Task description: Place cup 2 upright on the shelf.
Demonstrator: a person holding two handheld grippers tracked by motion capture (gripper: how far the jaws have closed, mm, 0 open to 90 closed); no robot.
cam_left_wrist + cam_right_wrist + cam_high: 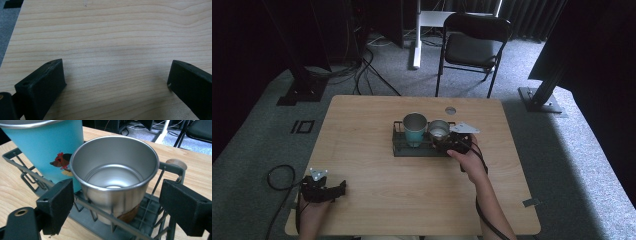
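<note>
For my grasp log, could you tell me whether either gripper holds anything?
Nothing is held: the right gripper is open astride the steel cup, and the left gripper is open over the table.

Two cups stand in one dark wire rack [398, 145]: one teal tumbler [414, 129] with a small printed figure, and one bare steel cup [439, 131] just beside it. There are two handheld grippers, the left gripper [343, 187] and the right gripper [443, 145], each with two black jaws, and two hands hold them. One wooden table [362, 150] carries the lot, and one black folding chair [474, 46] stands beyond it.
</note>
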